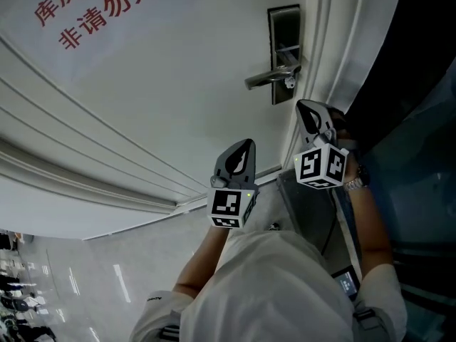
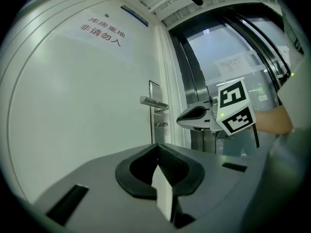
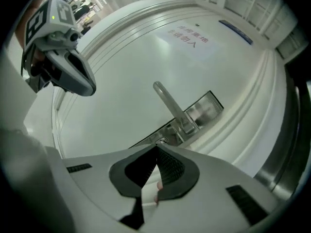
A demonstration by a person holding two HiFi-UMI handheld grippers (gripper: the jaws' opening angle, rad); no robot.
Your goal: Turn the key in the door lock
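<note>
Two grippers are facing one door [image 1: 178, 84]: the left gripper [image 1: 246, 145] and the right gripper [image 1: 303, 107], both showing jaws pressed together and empty. One handle [image 1: 274, 75] is sitting on one metal plate [image 1: 283, 27], with one lock [image 1: 288, 83] just beneath it. The right gripper is pointing toward the lock, near but apart; the left gripper is aiming level, farther off.

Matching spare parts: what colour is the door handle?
Silver metal door handle; clearest in the right gripper view.

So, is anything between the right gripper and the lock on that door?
Nothing visible. Open air separates the right gripper from the round metal lock cylinder; the silver lever handle juts out beside it.
</note>
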